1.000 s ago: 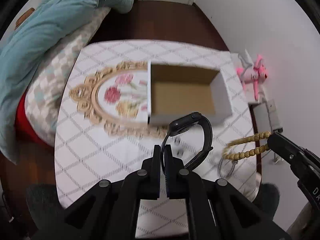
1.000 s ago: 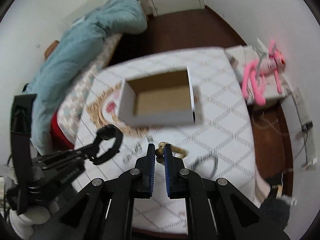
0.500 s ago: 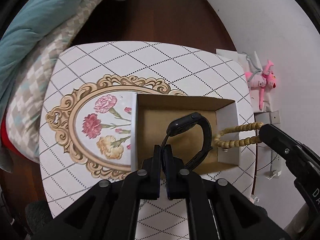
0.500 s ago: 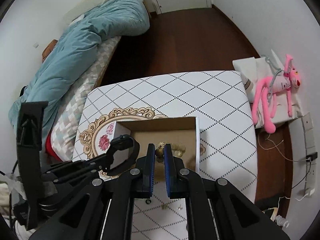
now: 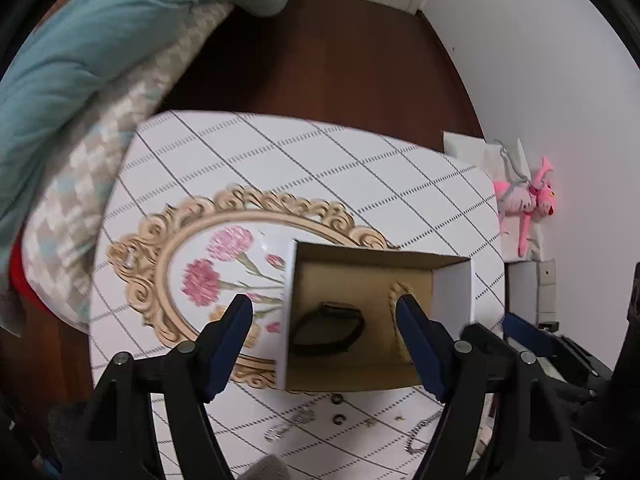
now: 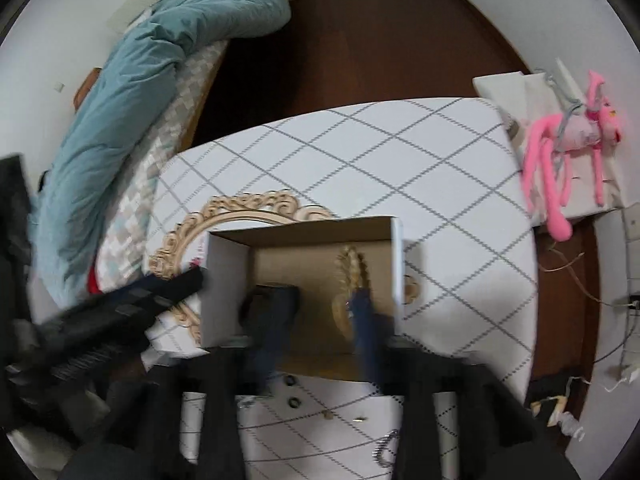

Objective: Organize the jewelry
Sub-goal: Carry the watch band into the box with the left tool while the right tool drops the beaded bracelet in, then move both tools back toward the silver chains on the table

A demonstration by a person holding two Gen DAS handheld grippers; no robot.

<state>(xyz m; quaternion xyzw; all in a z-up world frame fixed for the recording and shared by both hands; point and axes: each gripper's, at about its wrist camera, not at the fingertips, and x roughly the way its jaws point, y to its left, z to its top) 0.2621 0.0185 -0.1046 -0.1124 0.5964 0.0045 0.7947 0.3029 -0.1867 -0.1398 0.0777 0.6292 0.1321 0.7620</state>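
Now the watch (image 5: 328, 329) and bead bracelet (image 6: 349, 280) lie inside the box (image 5: 452, 292) on the surface (image 5: 320, 168). Both the left hand-held gripper (image 5: 324, 340) and right hand-held gripper (image 6: 324, 320) are spread wide and empty above it. Next, I judge, comes picking up the small rings (image 5: 339, 420) and chain (image 5: 420, 438) lying loose just before the box

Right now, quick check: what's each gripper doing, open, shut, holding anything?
Left gripper: open, holding nothing; the black smartwatch lies in the cardboard box.
Right gripper: open, holding nothing; the gold beaded bracelet lies in the box.
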